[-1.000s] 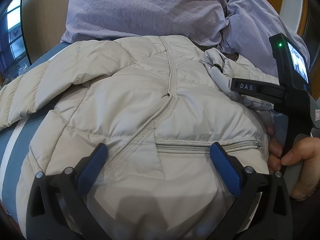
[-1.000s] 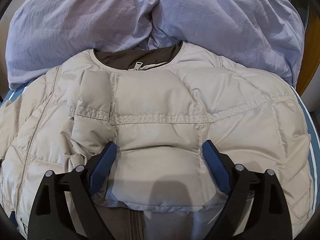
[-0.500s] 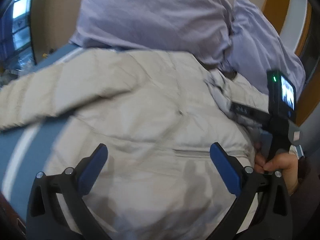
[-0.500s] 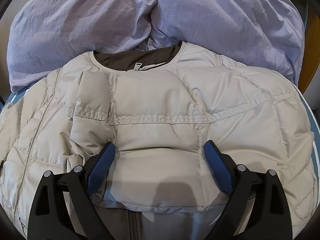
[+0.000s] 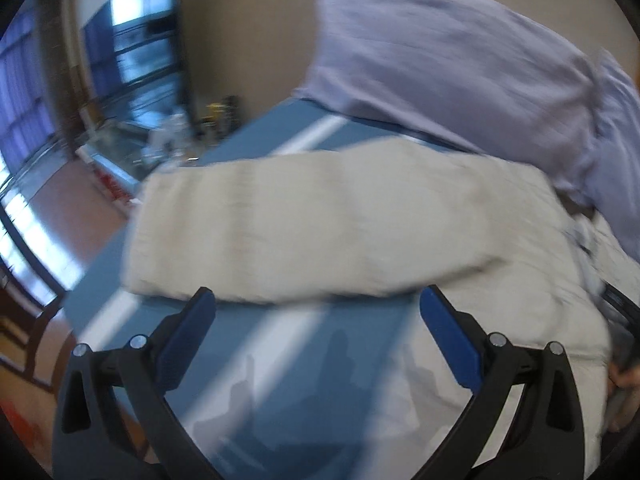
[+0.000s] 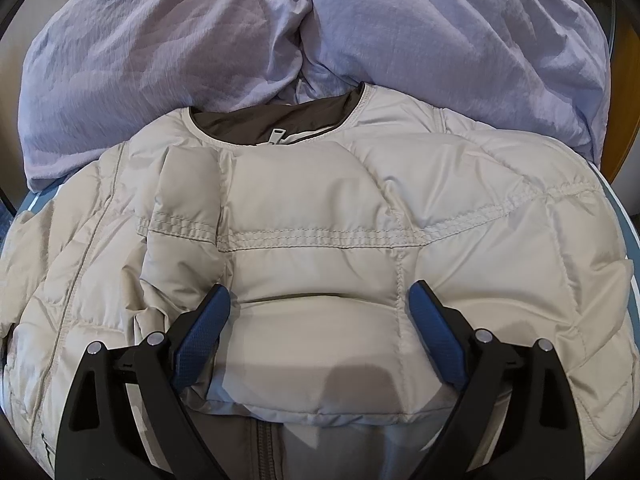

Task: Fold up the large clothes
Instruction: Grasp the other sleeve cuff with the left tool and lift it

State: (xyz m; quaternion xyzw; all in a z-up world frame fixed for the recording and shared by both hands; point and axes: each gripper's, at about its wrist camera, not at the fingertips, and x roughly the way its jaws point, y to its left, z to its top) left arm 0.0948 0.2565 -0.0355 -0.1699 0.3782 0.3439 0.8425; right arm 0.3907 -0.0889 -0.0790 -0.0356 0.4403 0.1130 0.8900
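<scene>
A beige quilted puffer jacket (image 6: 320, 208) lies on the bed, collar toward the pillows, its right sleeve folded across the chest. My right gripper (image 6: 318, 300) is open and empty, its blue pads over the folded sleeve's cuff. In the blurred left wrist view the jacket's other sleeve (image 5: 304, 236) stretches out to the left over the blue sheet. My left gripper (image 5: 316, 308) is open and empty, just in front of that sleeve's near edge.
Two lilac pillows (image 6: 280, 32) lie behind the collar, also in the left wrist view (image 5: 460, 68). The blue bedsheet with white stripes (image 5: 280, 344) ends at the bed's left edge, with a wooden floor (image 5: 52, 224) and a window beyond.
My left gripper has swung left, from over the jacket's body and pocket to the outstretched sleeve and the bed edge. The right gripper has barely moved.
</scene>
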